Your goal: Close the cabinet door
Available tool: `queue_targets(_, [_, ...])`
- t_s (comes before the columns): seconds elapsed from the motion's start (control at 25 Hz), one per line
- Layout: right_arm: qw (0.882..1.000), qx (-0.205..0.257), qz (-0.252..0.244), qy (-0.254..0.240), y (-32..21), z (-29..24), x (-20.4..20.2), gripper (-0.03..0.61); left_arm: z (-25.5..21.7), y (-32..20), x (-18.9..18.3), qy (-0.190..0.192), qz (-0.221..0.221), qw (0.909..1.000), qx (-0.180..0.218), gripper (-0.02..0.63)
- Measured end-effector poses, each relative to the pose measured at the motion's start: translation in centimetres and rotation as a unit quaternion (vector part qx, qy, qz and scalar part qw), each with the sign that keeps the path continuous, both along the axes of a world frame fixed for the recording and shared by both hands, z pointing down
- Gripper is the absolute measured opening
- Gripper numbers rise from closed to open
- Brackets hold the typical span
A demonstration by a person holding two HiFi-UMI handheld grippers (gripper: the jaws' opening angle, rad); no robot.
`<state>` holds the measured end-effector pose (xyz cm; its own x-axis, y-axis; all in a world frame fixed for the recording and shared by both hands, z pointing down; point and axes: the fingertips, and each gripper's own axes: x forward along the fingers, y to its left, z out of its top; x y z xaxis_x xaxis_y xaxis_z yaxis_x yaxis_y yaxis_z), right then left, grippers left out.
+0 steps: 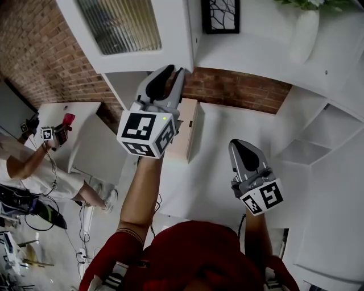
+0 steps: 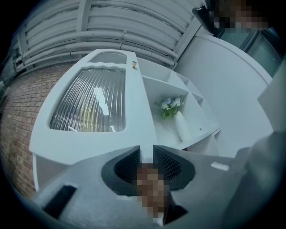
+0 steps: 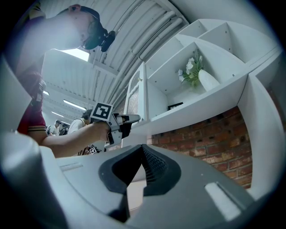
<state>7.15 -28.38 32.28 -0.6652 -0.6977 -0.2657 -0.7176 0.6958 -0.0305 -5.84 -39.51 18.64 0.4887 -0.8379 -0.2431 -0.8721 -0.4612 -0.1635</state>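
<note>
Cabinet door (image 1: 122, 28): one, white frame, one ribbed glass pane, one small knob (image 2: 132, 65). It stands swung out from the white shelf unit (image 1: 335, 131), left of the vase (image 1: 303, 34). One framed picture (image 1: 220, 14) sits between door and vase. Two grippers, each with one marker cube carrying black-and-white square codes. Left gripper (image 1: 172, 73), below-left of the vase, has its jaws narrow and pinching the door's lower edge. Right gripper (image 1: 236, 146), below the vase, has its jaws together and holds nothing. One other person (image 1: 23, 162) stands far left of the vase.

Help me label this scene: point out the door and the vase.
door (image 2: 89, 105), left gripper view, on its ribbed glass pane.
vase (image 2: 182, 127), left gripper view, on its white body.
</note>
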Motion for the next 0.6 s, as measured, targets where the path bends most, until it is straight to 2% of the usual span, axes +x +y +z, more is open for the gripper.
queue_targets(0.6, [1.000,-0.011,0.000,0.005,-0.5,0.7,-0.4,0.014,-0.1,-1.3,0.1,0.004,-0.002,0.9999,0.010,0.078])
